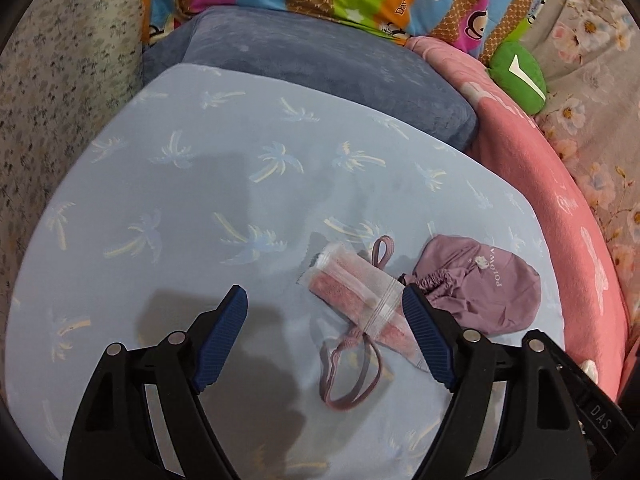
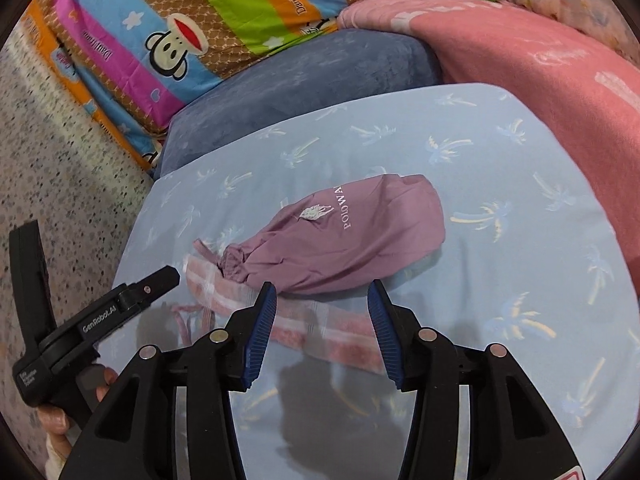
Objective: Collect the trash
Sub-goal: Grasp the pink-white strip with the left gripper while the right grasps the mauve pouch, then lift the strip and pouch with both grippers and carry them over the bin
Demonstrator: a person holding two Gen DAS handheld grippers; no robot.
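The left gripper [image 1: 324, 304] stands with its blue-padded fingers [image 1: 222, 340] spread wide and nothing pressed between them. Its right pad sits just beside the end of a clear plastic wrapper [image 1: 356, 296]. The right gripper [image 2: 322, 300] is also released, its pads [image 2: 260, 336] parted over the sheet with no grip on anything; part of the wrapper shows through the gap.

The wrapper is a flat, see-through packet with a pink, fuzzy strip inside and a pale seam band across it. It lies slantwise on a light blue sheet [image 1: 200, 200] printed with palm trees. A thin mauve cord [image 1: 348, 376] loops out from under it towards the camera, and another loop shows at its far end. Touching the wrapper's end is a mauve drawstring pouch [image 2: 352, 232] with white lettering and a small embroidered emblem, its gathered mouth pointing at the wrapper.

Beyond the sheet sit a blue-grey cushion [image 1: 320, 64], a pink blanket [image 1: 560, 216], a bright striped cartoon cover [image 2: 160, 40] and a green plush thing [image 1: 518, 76].
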